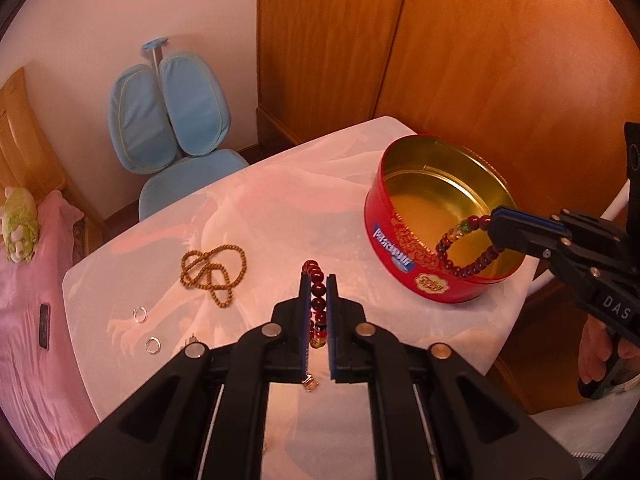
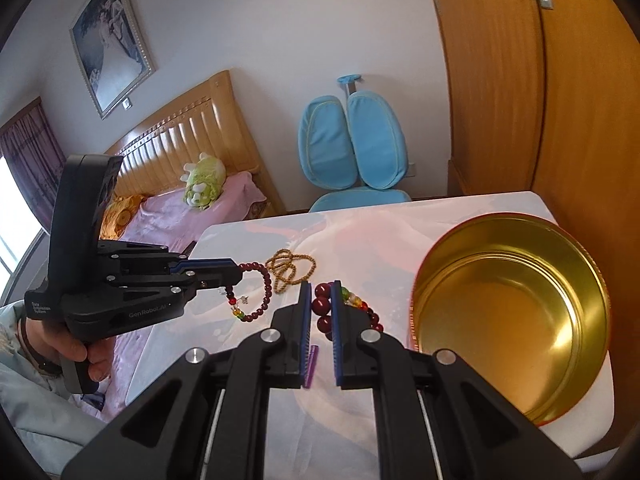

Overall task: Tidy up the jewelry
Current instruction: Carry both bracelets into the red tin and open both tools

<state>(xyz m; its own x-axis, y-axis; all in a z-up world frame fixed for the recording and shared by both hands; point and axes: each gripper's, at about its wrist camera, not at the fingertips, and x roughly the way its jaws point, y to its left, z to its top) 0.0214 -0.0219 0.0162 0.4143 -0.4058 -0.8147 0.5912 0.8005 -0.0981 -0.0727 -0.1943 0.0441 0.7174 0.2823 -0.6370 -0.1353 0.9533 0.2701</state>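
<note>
Jaws of the left gripper (image 1: 319, 280) and right gripper (image 2: 322, 286), angled downward, each clamp a red bracelet (image 1: 318, 276).

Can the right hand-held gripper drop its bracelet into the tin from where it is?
Probably yes. The right hand-held gripper is shut on the red bead bracelet, which hangs over the near rim of the open red tin. The tin holds nothing and nothing blocks its mouth.

white table (image 1: 280, 208) with red tin (image 1: 404, 256), wooden bead necklace (image 1: 212, 268), two rings (image 1: 146, 330)
</note>
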